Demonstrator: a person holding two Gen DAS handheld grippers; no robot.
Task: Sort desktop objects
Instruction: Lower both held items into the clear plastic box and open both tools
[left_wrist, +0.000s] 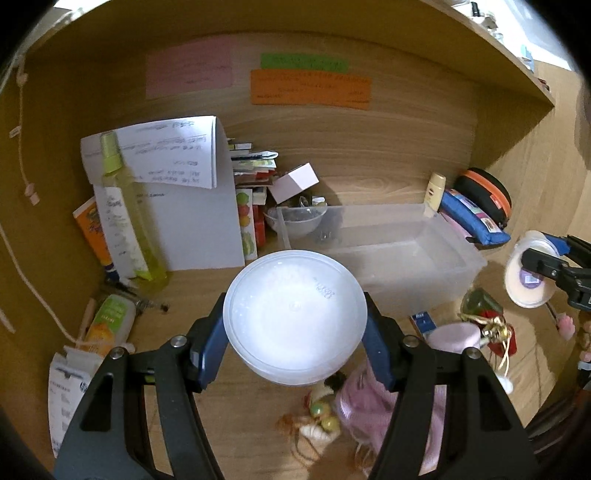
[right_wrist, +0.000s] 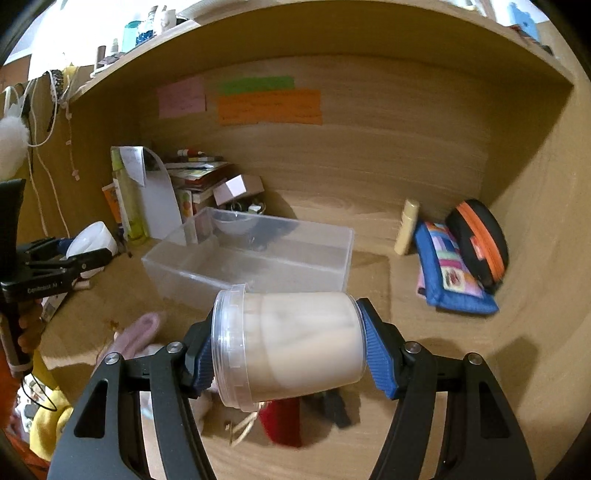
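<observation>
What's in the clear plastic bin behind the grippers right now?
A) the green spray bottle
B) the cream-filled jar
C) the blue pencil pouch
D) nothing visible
D: the clear plastic bin shows only bare walls and floor in both wrist views, while the cream-filled jar is clamped in the right gripper in front of it.
</observation>
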